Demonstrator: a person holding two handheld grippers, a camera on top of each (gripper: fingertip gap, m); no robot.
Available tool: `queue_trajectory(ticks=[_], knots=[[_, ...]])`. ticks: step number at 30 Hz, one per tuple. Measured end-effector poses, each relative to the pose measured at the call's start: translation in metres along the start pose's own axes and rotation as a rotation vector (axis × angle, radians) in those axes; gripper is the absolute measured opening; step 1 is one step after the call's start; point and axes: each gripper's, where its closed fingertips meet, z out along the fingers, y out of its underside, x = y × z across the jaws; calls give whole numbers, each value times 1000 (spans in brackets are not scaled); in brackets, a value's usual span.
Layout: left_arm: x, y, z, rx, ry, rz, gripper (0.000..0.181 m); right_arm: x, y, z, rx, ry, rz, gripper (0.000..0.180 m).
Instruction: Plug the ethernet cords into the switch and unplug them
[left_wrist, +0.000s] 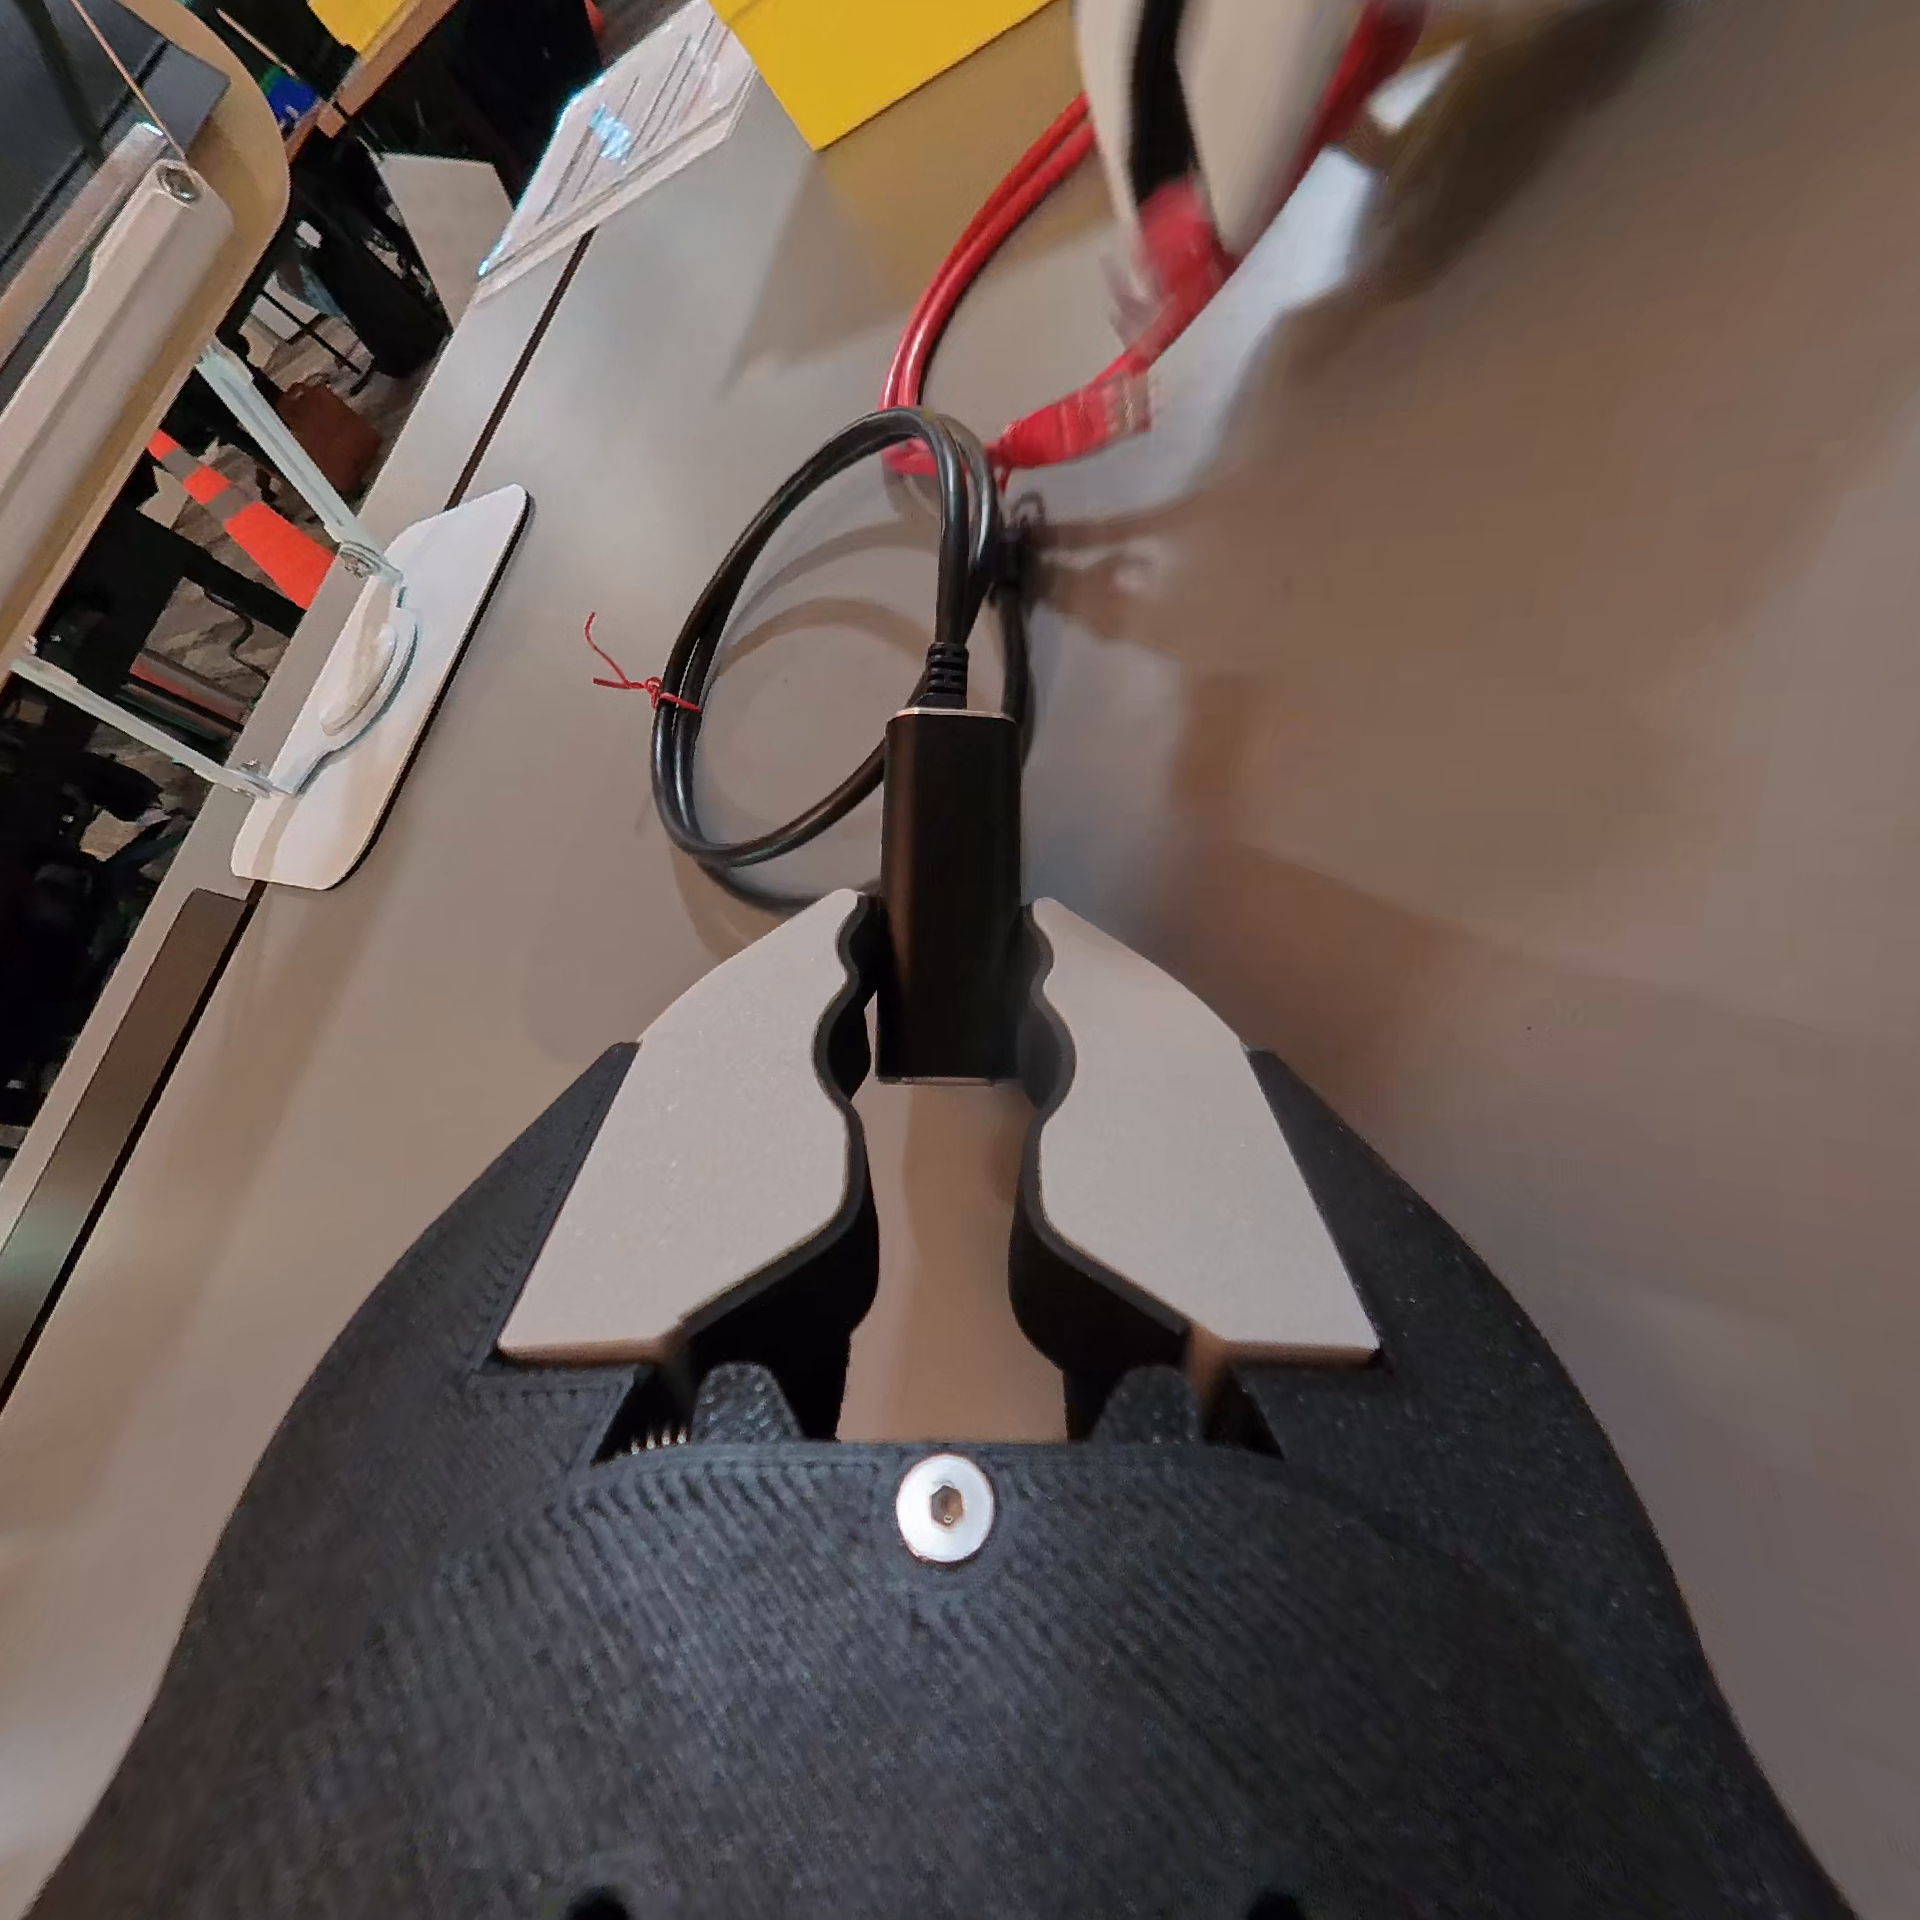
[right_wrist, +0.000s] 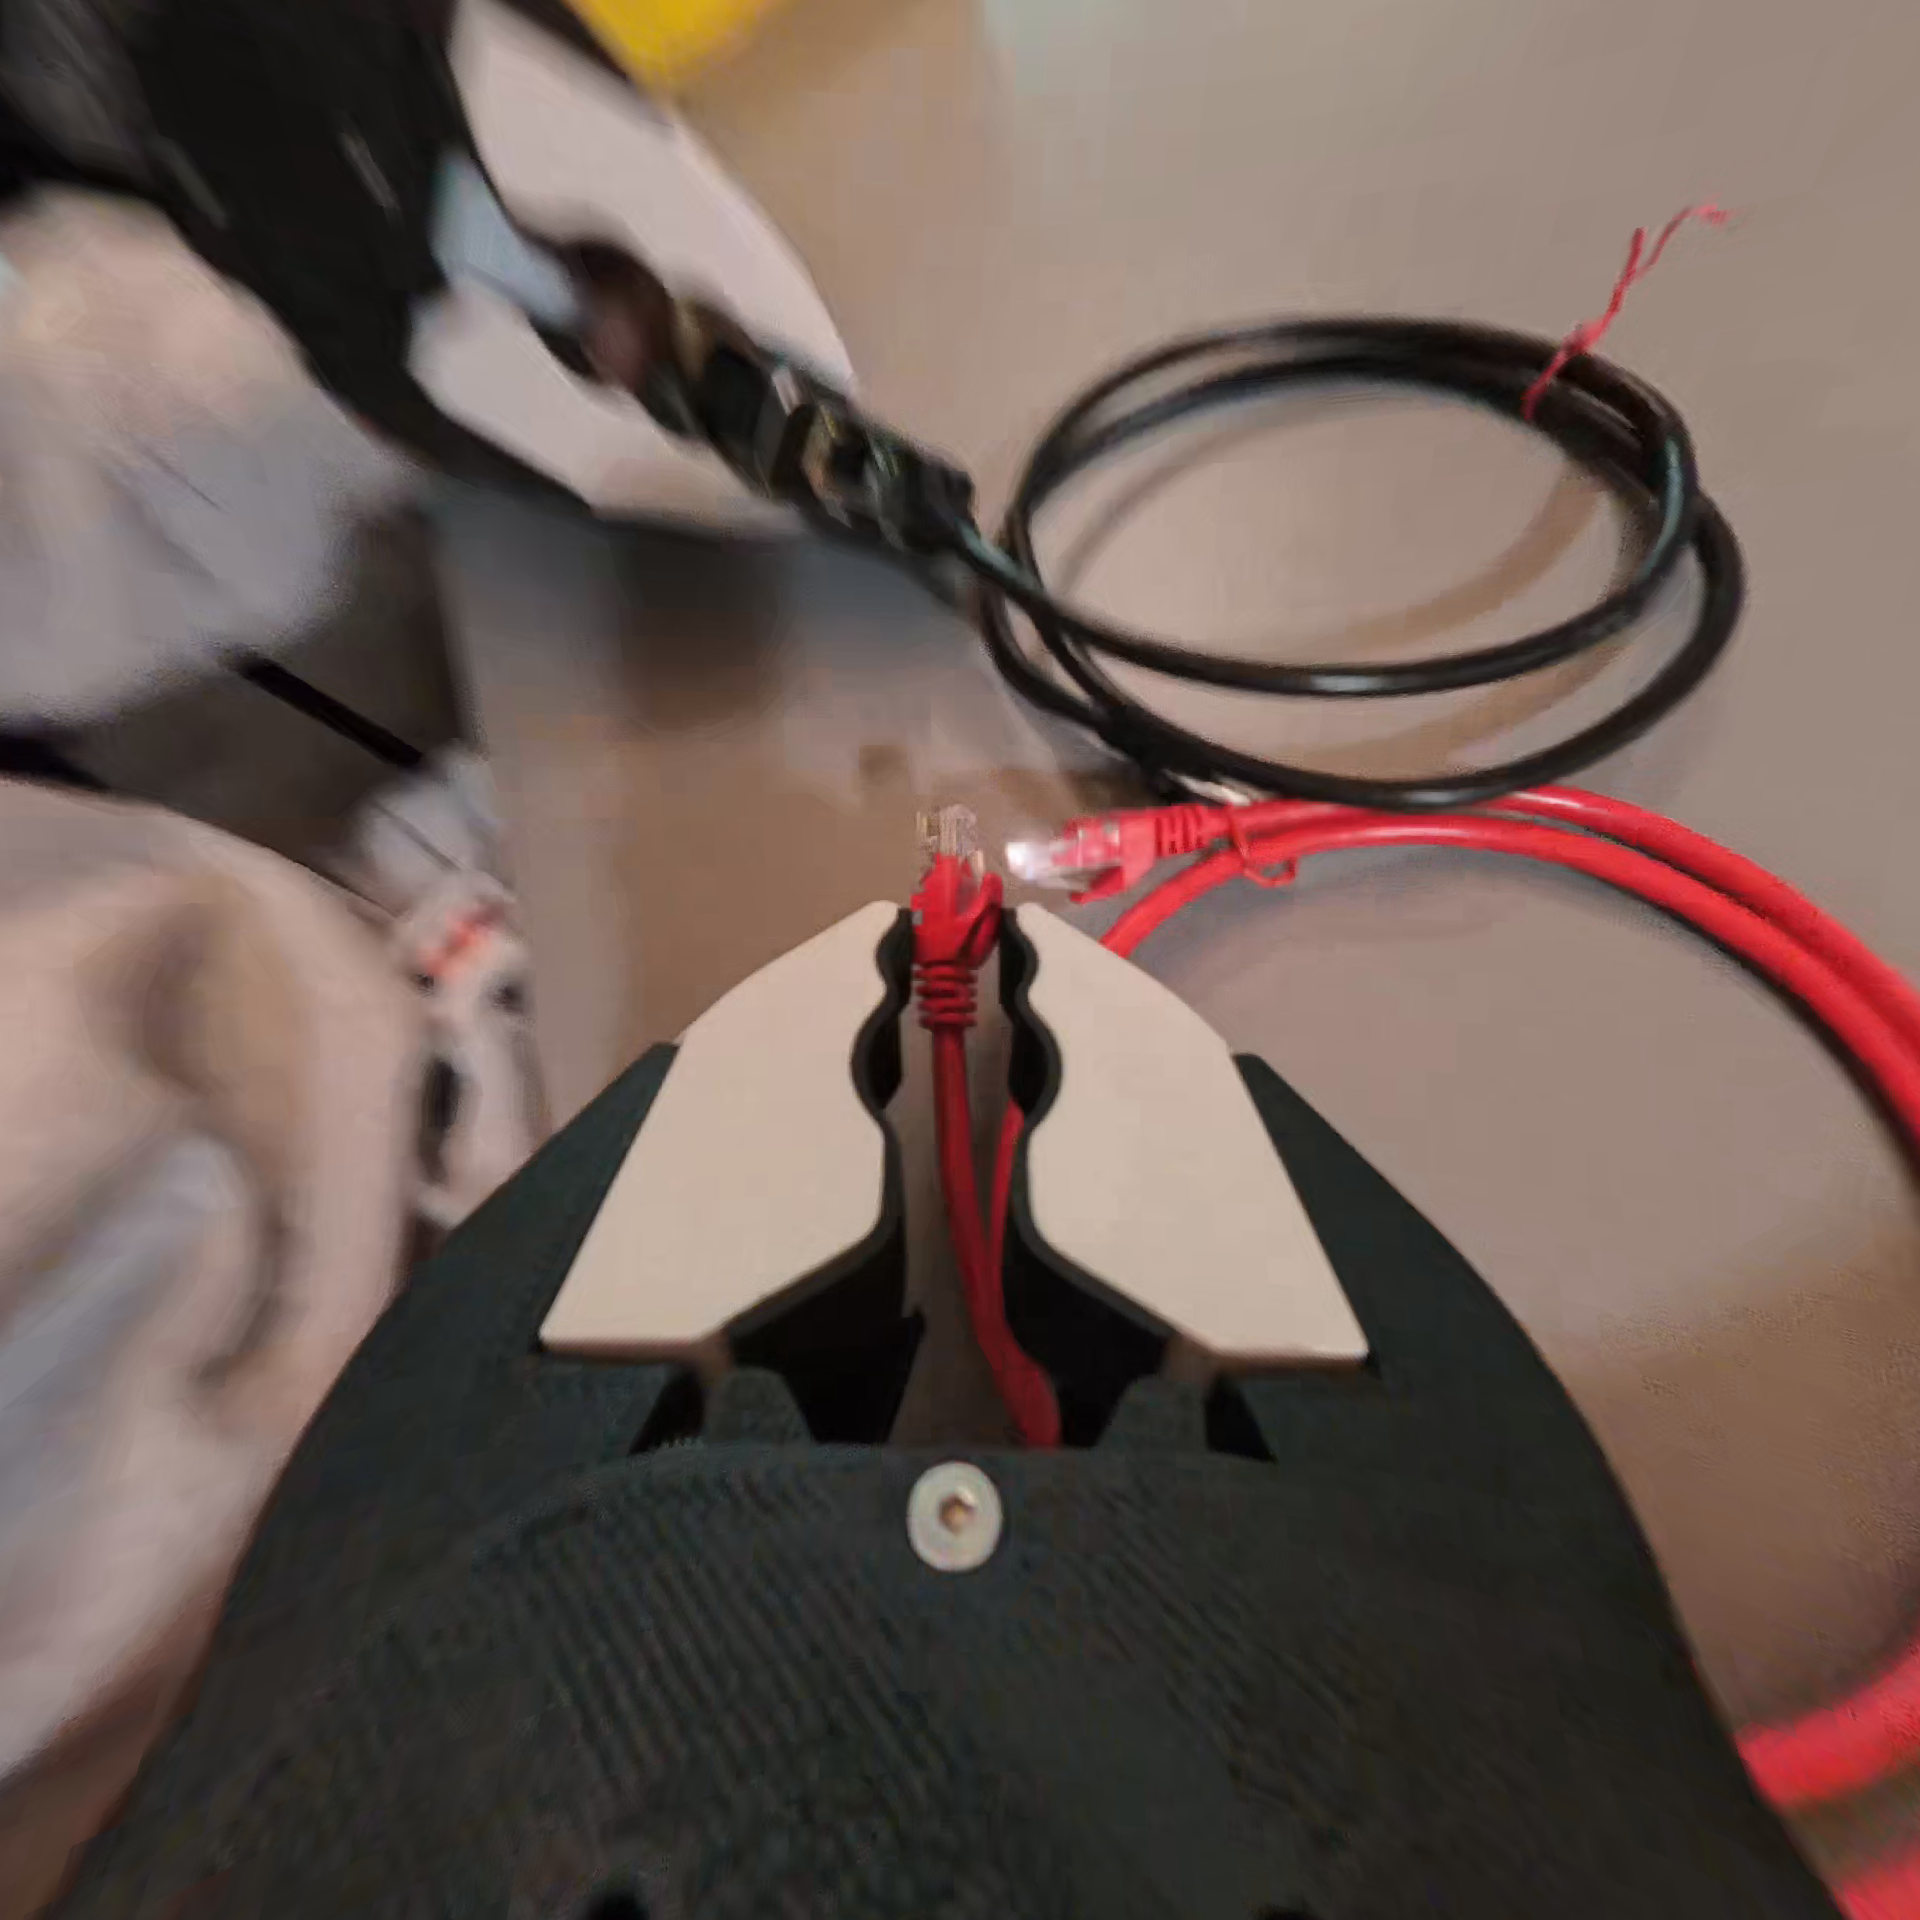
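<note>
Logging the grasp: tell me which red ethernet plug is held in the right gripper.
The upright red plug, pinched in the right gripper. The other red plug lies flat on the beige table, untouched, just right of it.

Counted: two black-and-grey hand-held grippers (left_wrist: 948, 914) (right_wrist: 958, 914), one slim black rectangular switch (left_wrist: 948, 894), one coiled black cable (right_wrist: 1455, 582), two clear-tipped red ethernet plugs (right_wrist: 951, 914) (right_wrist: 1101, 847), one yellow box (left_wrist: 873, 62).

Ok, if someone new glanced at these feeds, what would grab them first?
Probably the red cord's plug, pinched upright between the right gripper tips at picture centre. Next, the black switch clamped in the left gripper, its black cable looping on the table just beyond.
</note>
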Motion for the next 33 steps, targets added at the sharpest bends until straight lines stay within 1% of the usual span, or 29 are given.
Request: queue_trajectory(ticks=[1,3,4,5,6,9,12,15,18,20,24,29,33], knots=[[0,0,0,2,2,2,25,-7,-13,-6,93,-96,104,16],[2,-2,1,7,6,8,25,-12,-38,-22,278,-268,315,16],[2,-2,1,9,9,10,25,-9,-45,-29,336,-308,393,16],[3,-3,2,11,11,11,25,-3,-45,-32,355,-292,428,16],[4,-5,2,17,14,12,25,1,-41,-31,342,-243,407,16],[6,-9,2,37,26,8,25,-9,-38,-24,264,-98,188,16],[10,-13,4,47,41,10,24,-29,-37,-10,150,74,-123,16],[14,-17,4,59,52,21,25,-36,-27,9,12,247,-399,16],[18,-23,3,90,68,42,25,-36,-13,22,-108,354,-596,16],[23,-30,1,126,87,61,25,-38,-7,28,-141,356,-628,16],[36,-35,1,141,146,96,25,-38,-4,28,-135,315,-623,16],[48,-43,-1,190,231,74,25,-44,1,23,-91,177,-579,16],[56,-49,-2,207,267,78,25,-46,2,17,-80,139,-563,16]])
